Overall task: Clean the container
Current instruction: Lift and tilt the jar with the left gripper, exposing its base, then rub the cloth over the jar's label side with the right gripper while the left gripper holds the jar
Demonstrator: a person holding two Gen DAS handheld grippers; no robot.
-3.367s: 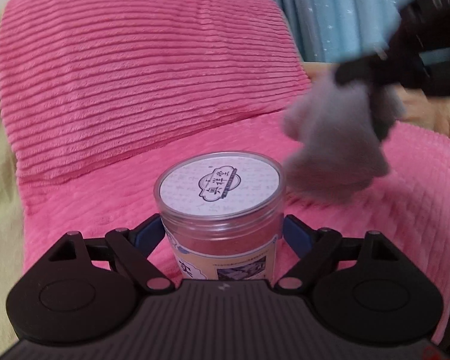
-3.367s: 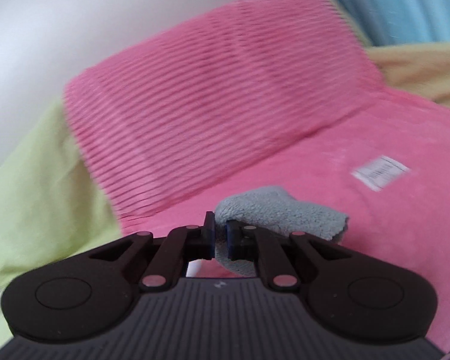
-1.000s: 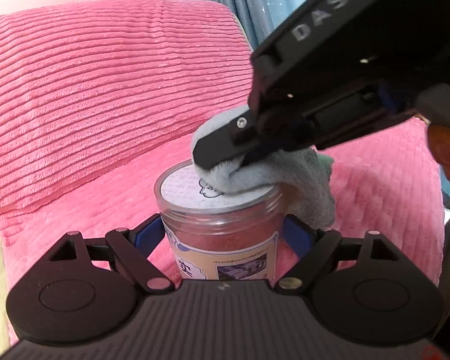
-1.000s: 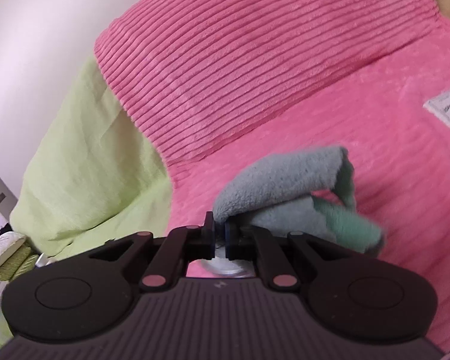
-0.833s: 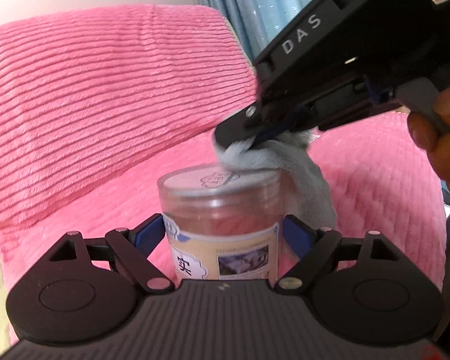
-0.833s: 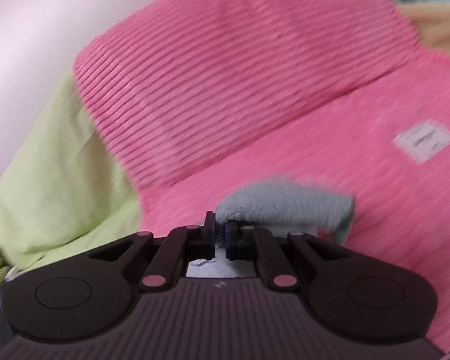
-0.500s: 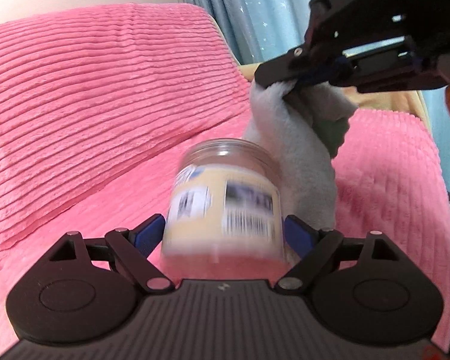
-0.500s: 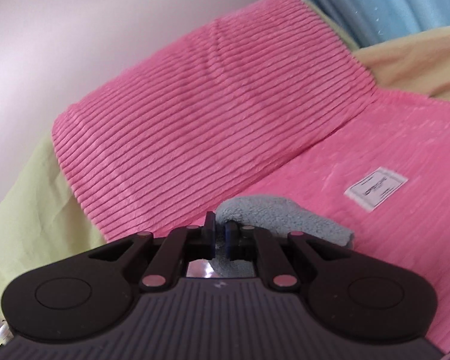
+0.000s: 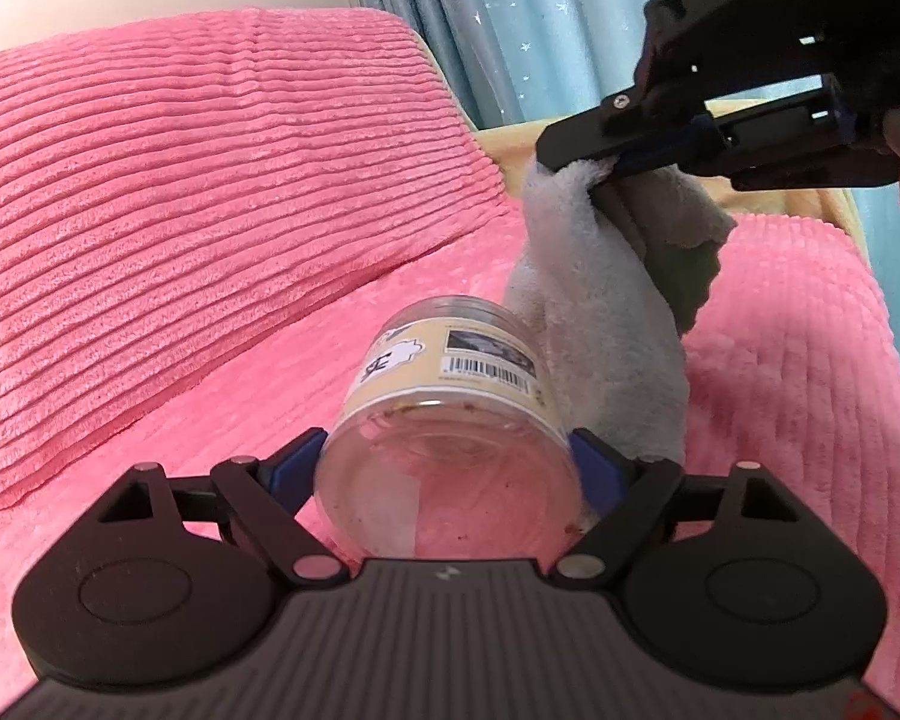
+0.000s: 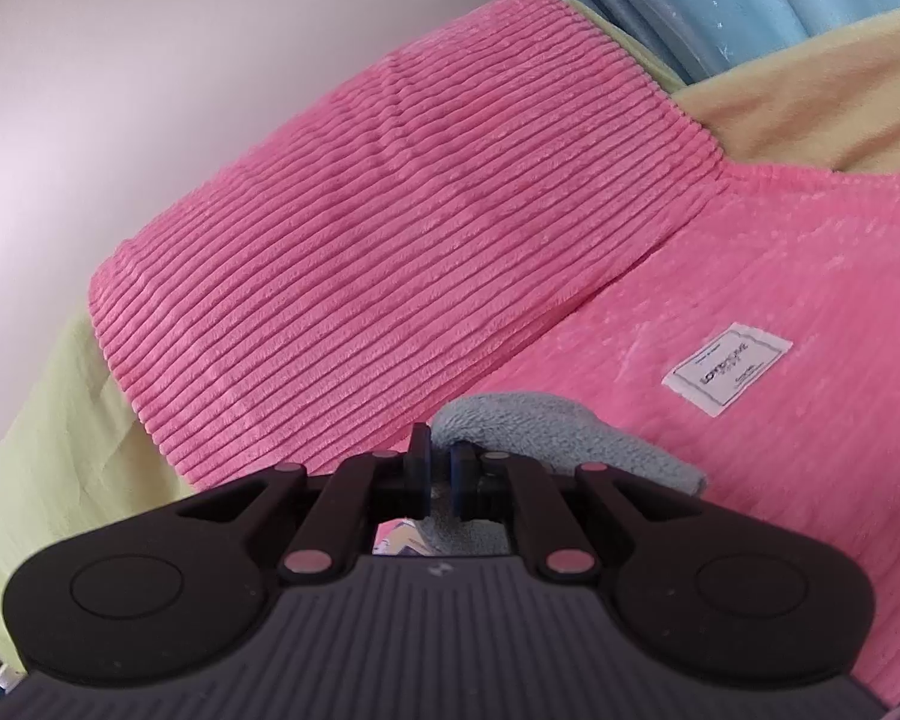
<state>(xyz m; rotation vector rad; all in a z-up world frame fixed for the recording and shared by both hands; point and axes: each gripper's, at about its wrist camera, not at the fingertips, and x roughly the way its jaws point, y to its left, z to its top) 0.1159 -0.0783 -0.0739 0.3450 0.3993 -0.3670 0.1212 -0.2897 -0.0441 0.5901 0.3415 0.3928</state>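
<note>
I'm tipping the jar [image 9: 450,420] base-first in the left gripper [image 9: 450,468], fingers clamped | right gripper [image 10: 441,474] fingers pinching cloth [image 9: 606,324], now draping at 2 o'clock | lid wiped, side wall coming next.

Showing black plastic left gripper [image 9: 447,468] with blue pads, ribbed grey housing; right gripper [image 9: 576,171] bearing white "DAS" lettering, silver screw.

Item count: one clear plastic container [image 9: 447,420]; one grey cloth [image 9: 606,324]; two grippers, left gripper [image 9: 447,468] and right gripper [image 10: 441,471]; one pink cushion [image 9: 210,180]; one white fabric label [image 10: 727,368].
</note>
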